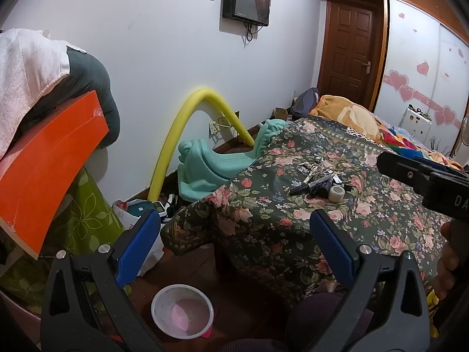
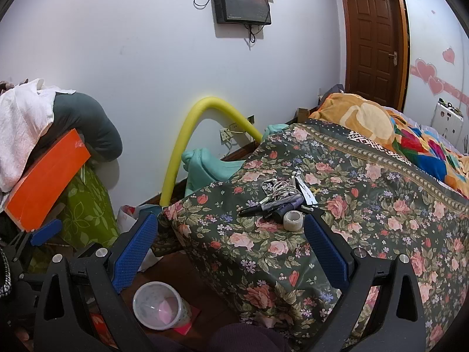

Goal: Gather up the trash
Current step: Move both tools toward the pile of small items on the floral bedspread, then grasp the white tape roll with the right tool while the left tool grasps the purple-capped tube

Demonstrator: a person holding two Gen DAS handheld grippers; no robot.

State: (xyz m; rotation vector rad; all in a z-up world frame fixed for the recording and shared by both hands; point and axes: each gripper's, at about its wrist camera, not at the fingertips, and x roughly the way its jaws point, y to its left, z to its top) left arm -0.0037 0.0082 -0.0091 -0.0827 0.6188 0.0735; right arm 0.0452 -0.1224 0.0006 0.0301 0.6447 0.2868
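Trash bin (image 2: 158, 305) stands on the floor beside the floral-covered bed (image 2: 366, 228); left gripper (image 1: 234, 249) and right gripper (image 2: 231, 249) both gape wide, holding nothing

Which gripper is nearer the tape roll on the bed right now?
Right. The right gripper hovers open with the tape roll just beyond its right fingertip; the left gripper sits farther back, left of the roll.

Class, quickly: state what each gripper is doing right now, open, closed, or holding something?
Left gripper: open, blue-padded fingers spread wide, holding nothing.
Right gripper: open, blue-padded fingers spread wide, holding nothing.
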